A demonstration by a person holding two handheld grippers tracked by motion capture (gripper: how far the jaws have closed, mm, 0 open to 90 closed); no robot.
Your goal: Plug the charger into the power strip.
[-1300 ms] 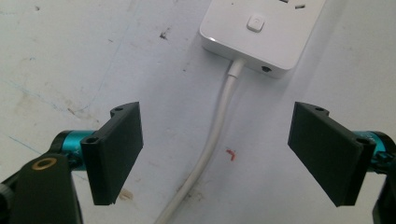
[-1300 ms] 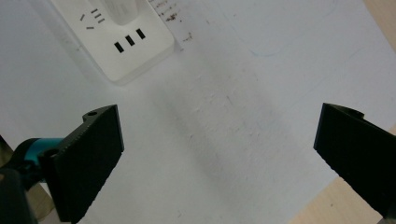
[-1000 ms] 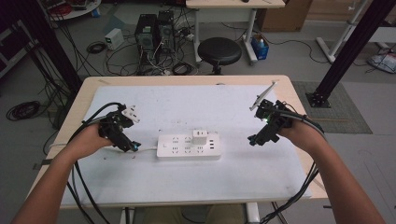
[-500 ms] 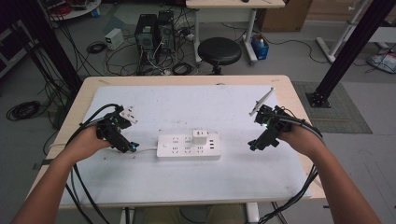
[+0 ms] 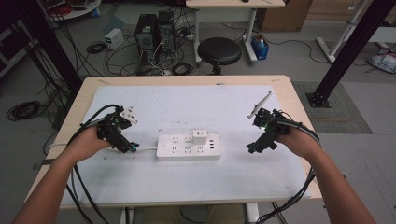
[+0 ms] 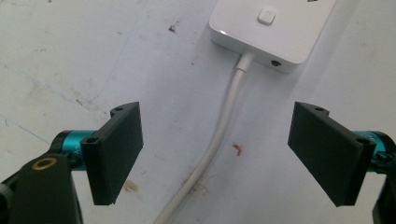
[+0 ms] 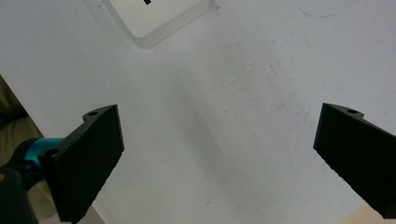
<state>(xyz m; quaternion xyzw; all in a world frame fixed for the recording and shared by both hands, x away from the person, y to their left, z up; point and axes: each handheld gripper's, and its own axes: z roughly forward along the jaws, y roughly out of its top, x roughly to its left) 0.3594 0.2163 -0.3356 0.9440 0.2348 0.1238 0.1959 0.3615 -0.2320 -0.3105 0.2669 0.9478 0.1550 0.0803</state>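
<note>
Left gripper (image 6: 215, 154) jaws straddle strip cable (image 6: 219, 135); apparently untouched.

A power strip (image 5: 188, 147) of smooth, slightly glossy white plastic is lying on a matt white sheet (image 5: 187, 177), scuffed and stained. Its cord (image 6: 219, 135) is looking like smooth white rubbery plastic. The left gripper (image 6: 215, 154), at nine o'clock, is showing matt black plastic jaws and shiny teal metal. Pale wood table (image 5: 299, 107) edges are showing.

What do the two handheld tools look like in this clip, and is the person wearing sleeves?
Both the left tool and right tool are black, with flat rectangular black jaws on teal fittings. Black cables trail from each. A brass-coloured ring marks the left tool's body. Forearms are bare, no sleeves.
</note>
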